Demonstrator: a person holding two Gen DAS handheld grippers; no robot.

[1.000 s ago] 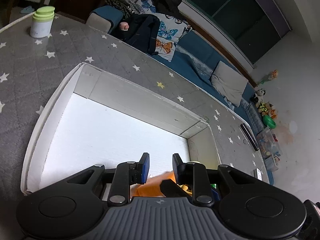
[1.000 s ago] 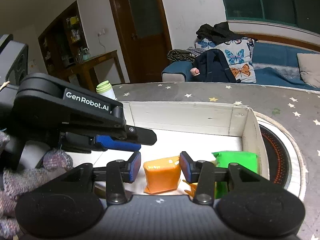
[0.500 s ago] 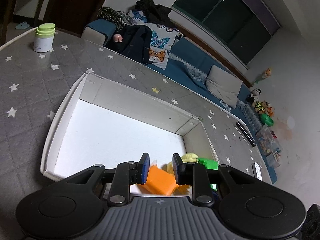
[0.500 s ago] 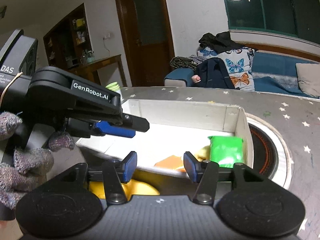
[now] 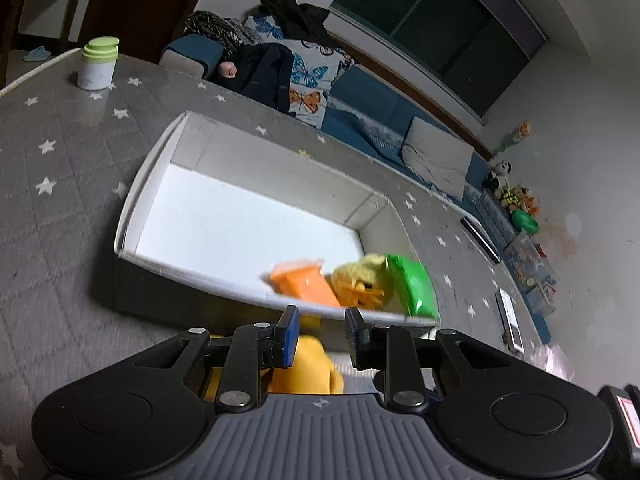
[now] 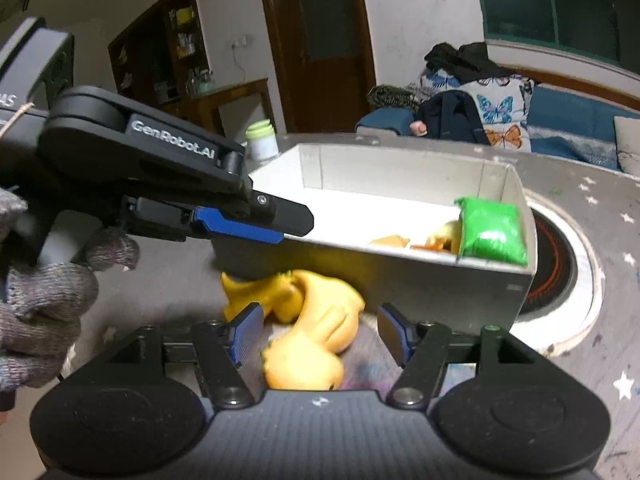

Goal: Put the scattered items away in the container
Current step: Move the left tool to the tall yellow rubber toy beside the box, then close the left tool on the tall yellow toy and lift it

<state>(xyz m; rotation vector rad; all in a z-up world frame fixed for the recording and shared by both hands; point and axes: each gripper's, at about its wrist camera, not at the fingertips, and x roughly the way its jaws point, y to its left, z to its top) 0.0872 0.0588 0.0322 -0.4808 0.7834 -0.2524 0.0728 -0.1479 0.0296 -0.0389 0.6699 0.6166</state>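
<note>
Right gripper (image 6: 318, 336): my jaws have just been opening, released, yellow toy (image 6: 308, 328) lying between them at lower centre.
Left gripper (image 5: 320, 330): clenched, empty.
Box (image 6: 492, 278): centre, holding green packet (image 6: 492, 232).

I see my right gripper (image 6: 320, 336) low over the grey starred tablecloth (image 6: 624, 280), its jaws just opening, with a yellow toy (image 6: 308, 320) lying between the blue pads, not squeezed. Just behind the toy stands the white box (image 6: 440, 276), holding a green packet (image 6: 492, 228) in its right corner, an orange packet (image 6: 390, 241) and something yellow beside it. My left gripper (image 6: 280, 220), held by a gloved hand (image 6: 44, 300), reaches over the box's near left corner, jaws together on nothing
</note>
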